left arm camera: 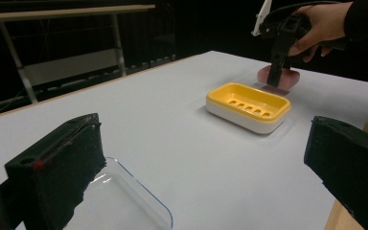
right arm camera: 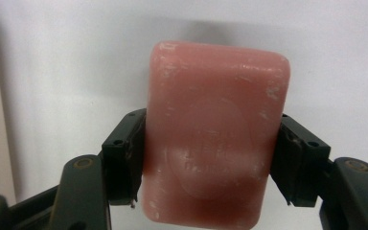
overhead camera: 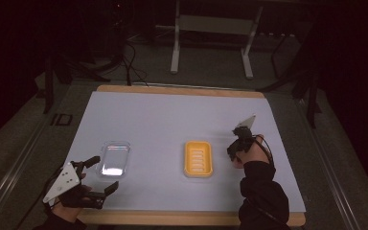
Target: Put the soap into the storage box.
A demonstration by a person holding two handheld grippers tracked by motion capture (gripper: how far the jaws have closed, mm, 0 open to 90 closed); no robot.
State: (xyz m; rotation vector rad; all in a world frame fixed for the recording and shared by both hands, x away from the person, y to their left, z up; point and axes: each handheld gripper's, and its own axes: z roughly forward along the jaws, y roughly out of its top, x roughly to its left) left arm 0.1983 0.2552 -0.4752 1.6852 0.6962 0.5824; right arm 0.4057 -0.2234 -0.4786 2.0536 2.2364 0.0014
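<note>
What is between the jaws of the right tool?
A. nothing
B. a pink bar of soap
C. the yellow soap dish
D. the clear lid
B: in the right gripper view the right tool has one jaw on each long side of the pink bar of soap.

The table (overhead camera: 172,115) is the landmark; its top is covered by a pale white sheet, with a light wooden edge showing along the far and near sides; beyond its far edge stands a white metal frame (overhead camera: 211,28) on two legs with flat feet, resting on a grey-green floor (overhead camera: 211,76); dark cables (overhead camera: 132,62) trail over the floor beyond the table's far left corner; the room behind is dark, almost black, and light falls mainly on the tabletop
</note>
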